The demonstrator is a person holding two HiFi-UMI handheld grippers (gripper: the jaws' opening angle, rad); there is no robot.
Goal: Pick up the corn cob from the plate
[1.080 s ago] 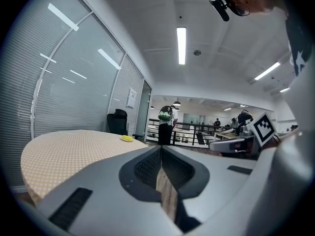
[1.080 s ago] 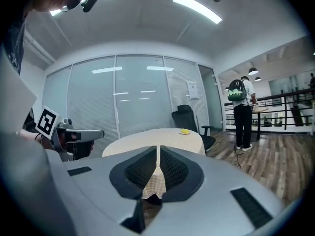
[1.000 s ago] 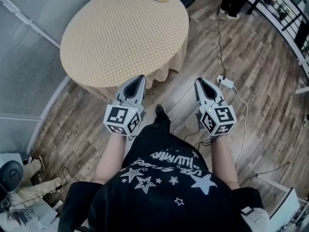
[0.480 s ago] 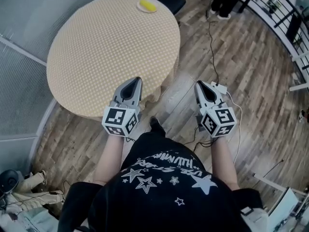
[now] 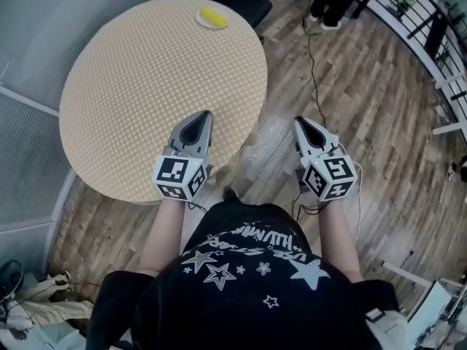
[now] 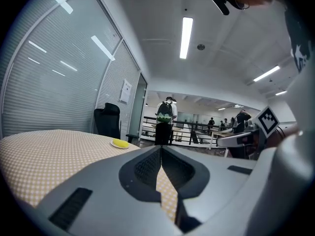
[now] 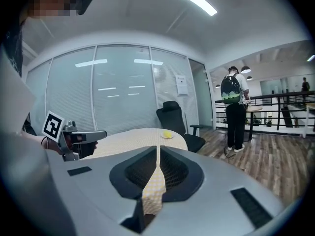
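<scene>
A yellow corn cob [image 5: 212, 17] lies on a small white plate [image 5: 201, 22] at the far edge of a round table with a checked cloth [image 5: 131, 93]. My left gripper [image 5: 202, 115] is shut and empty, hovering over the table's near right part, far short of the plate. My right gripper [image 5: 300, 121] is shut and empty too, out over the wooden floor to the right of the table. In the left gripper view the corn cob [image 6: 120, 143] shows small beyond the closed left gripper [image 6: 161, 147]. The right gripper view also shows the corn cob [image 7: 168, 134], far past the right gripper [image 7: 158, 149].
A black office chair [image 5: 241, 2] stands just behind the plate. A person with a backpack [image 7: 234, 114] stands further off by a railing [image 5: 416, 13]. A cable [image 5: 310, 57] runs over the floor on the right. A glass wall with blinds [image 5: 36, 28] borders the left.
The table has drawn closer and shifted left in the head view. My left gripper now hangs over its cloth instead of before its edge. Both grippers stayed shut.
</scene>
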